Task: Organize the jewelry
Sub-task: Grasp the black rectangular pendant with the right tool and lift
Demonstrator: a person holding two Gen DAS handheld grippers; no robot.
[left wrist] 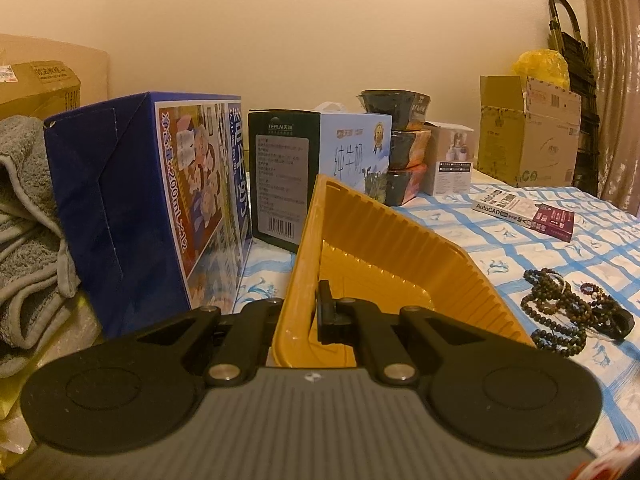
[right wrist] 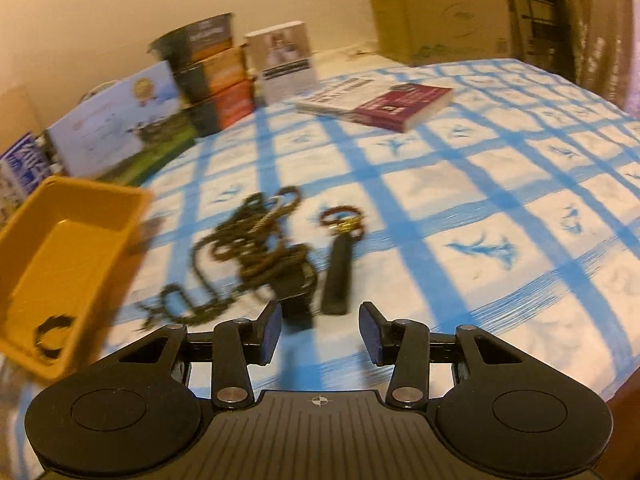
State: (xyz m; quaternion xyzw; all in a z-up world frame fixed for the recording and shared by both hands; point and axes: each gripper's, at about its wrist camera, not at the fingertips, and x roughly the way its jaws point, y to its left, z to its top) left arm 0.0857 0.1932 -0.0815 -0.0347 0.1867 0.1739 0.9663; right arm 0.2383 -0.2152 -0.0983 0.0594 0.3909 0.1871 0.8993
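Note:
My left gripper (left wrist: 308,312) is shut on the rim of a yellow plastic tray (left wrist: 396,248) and holds it tilted. The tray also shows at the left of the right wrist view (right wrist: 68,240), with a dark bead bracelet (right wrist: 50,336) inside. A tangle of brown bead necklaces (right wrist: 248,248) lies on the blue checked cloth, with a black watch (right wrist: 296,284) and a small red bead bracelet (right wrist: 340,216) beside a black strap (right wrist: 338,276). The beads also show in the left wrist view (left wrist: 560,304). My right gripper (right wrist: 320,336) is open and empty, just short of the pile.
Milk cartons (left wrist: 160,200), a dark box (left wrist: 280,176), stacked bowls (left wrist: 404,148) and cardboard boxes (left wrist: 528,132) line the back. A book (right wrist: 384,104) lies on the cloth (right wrist: 480,200). Grey towels (left wrist: 28,220) sit at the left.

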